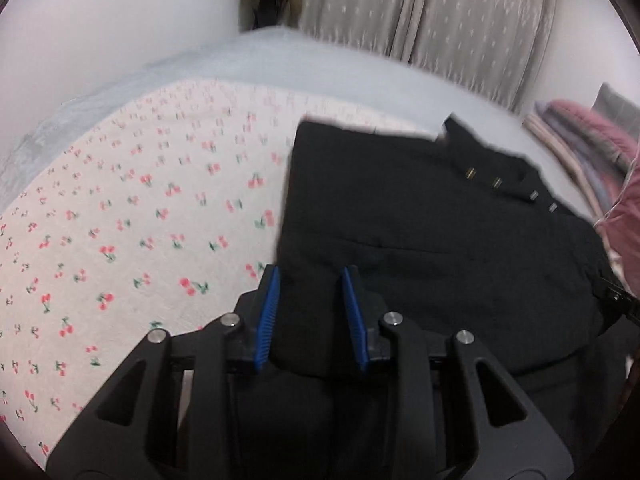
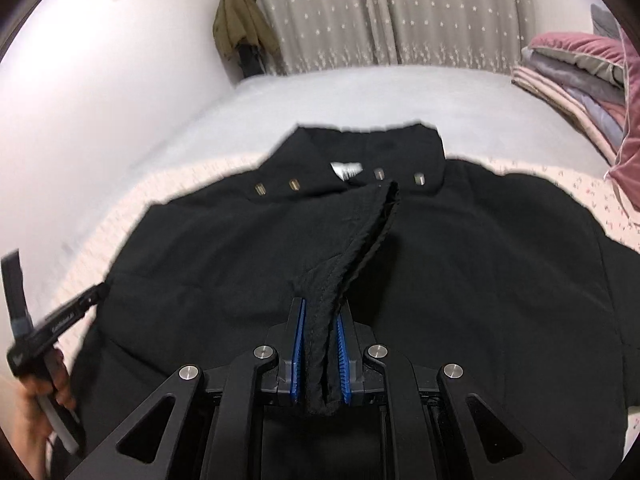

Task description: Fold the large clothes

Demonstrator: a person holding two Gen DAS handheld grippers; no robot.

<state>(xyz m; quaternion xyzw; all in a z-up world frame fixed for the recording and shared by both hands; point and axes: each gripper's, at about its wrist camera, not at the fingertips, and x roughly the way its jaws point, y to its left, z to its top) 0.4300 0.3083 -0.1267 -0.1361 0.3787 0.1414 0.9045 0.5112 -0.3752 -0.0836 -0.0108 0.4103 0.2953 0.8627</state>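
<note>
A large black garment [image 1: 420, 232] with a row of small metal snaps lies on a bed; in the right wrist view it [image 2: 240, 248] spreads wide, collar and white label at the far side. My left gripper [image 1: 310, 276] is open, its blue pads over the garment's near left edge with black cloth between them. My right gripper [image 2: 320, 308] is shut on a folded black hem of the garment, which rises from the jaws toward the collar. The left gripper also shows at the left of the right wrist view [image 2: 96, 294].
The bed has a cherry-print sheet [image 1: 120, 220] and a grey cover [image 2: 360, 96] behind. Folded pink and grey blankets [image 2: 580, 72] are stacked at the right. Curtains [image 2: 400, 12] and a hanging olive coat [image 2: 240, 24] stand behind the bed.
</note>
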